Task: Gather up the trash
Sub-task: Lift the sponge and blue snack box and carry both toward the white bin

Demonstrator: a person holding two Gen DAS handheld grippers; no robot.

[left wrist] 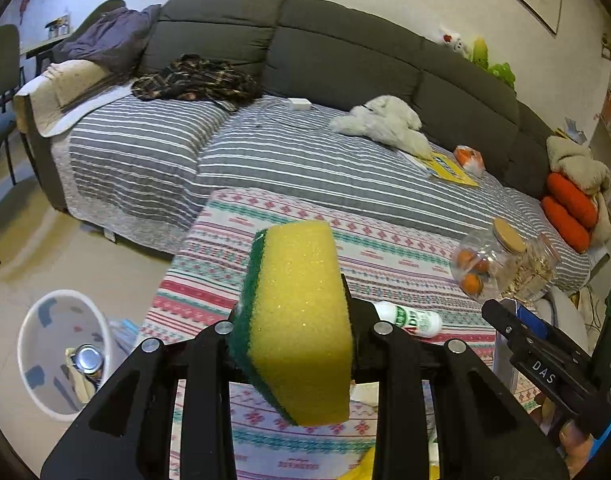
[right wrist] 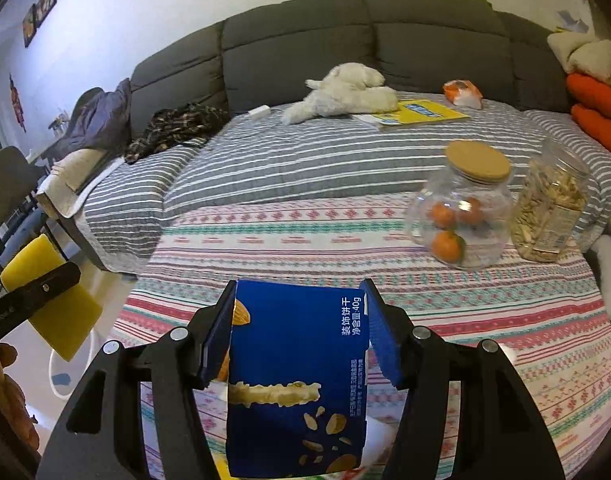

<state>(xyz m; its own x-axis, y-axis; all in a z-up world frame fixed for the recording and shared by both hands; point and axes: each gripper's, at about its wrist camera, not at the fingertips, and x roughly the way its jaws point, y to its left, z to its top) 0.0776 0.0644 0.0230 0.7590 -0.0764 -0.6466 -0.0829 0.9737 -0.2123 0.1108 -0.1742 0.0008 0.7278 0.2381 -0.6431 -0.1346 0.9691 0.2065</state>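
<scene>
My left gripper (left wrist: 293, 320) is shut on a yellow sponge with a green scouring side (left wrist: 297, 320), held on edge above the patterned tablecloth (left wrist: 385, 248). The same sponge (right wrist: 49, 296) shows at the left edge of the right wrist view. My right gripper (right wrist: 297, 332) is shut on a blue biscuit box (right wrist: 297, 380), its blue pads (right wrist: 379, 336) pressing both sides. A white bin (left wrist: 61, 352) stands on the floor at lower left, with a can (left wrist: 87, 360) and other scraps inside. A white tube with green print (left wrist: 409, 318) lies on the cloth just beyond the sponge.
Two clear jars stand at the table's right: one with oranges and a cork lid (right wrist: 461, 216), one with nuts (right wrist: 549, 212). Behind is a grey sofa (right wrist: 345, 40) with a striped cover, a white plush toy (right wrist: 345, 92), a yellow book (right wrist: 421, 114), clothes (left wrist: 193, 78) and chairs (left wrist: 1, 88).
</scene>
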